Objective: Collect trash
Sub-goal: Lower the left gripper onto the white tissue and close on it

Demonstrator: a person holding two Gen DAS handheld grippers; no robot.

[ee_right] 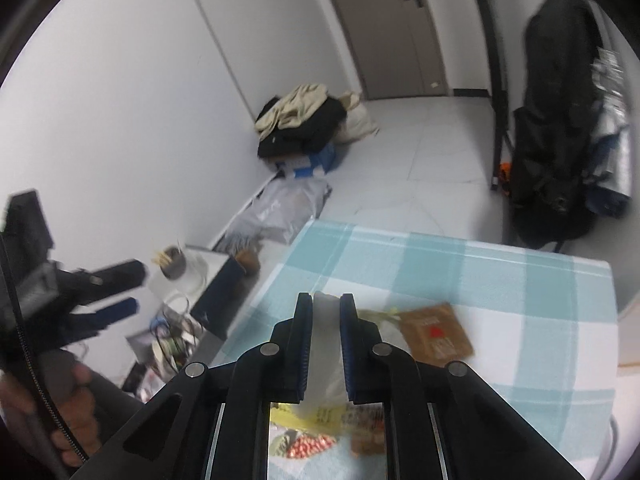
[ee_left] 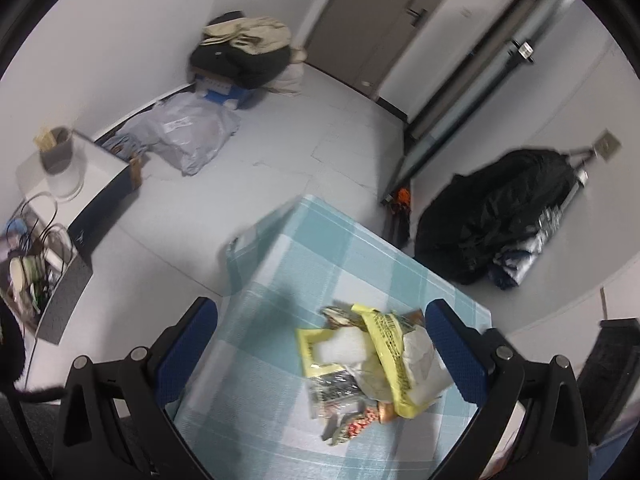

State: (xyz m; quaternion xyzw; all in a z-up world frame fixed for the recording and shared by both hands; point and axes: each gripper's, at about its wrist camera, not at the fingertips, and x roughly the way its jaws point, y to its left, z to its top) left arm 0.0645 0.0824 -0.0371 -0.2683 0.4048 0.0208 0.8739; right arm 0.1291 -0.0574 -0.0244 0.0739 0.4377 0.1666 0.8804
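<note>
My right gripper [ee_right: 326, 320] is pinched on a strip of white translucent plastic [ee_right: 325, 344]; its two blue-padded fingers press the plastic from both sides, and the strip runs up between them and shows again below the jaws. Under it, on the table with the blue-and-white checked cloth [ee_right: 500, 280], lies the trash: a brown paper packet [ee_right: 436, 334] just right of my fingers, and yellow and red-dotted wrappers [ee_right: 308, 436] seen through the gripper frame. My left gripper [ee_left: 320, 344] hangs over the same table [ee_left: 280, 264] with its jaws spread wide, one blue pad to each side of the trash pile [ee_left: 372, 364], which is a heap of a yellow wrapper, a white bag and printed packets near the table's edge; the pads do not press on it. From the right wrist view I see that left gripper [ee_right: 120, 292] off to the left, my hand [ee_right: 76, 412] wrapped round its handle. On the floor by the wall are a heap of clothes [ee_left: 248, 52] and a grey plastic bag [ee_left: 188, 132]; a black bag [ee_left: 496, 216] leans at the far right.
</note>
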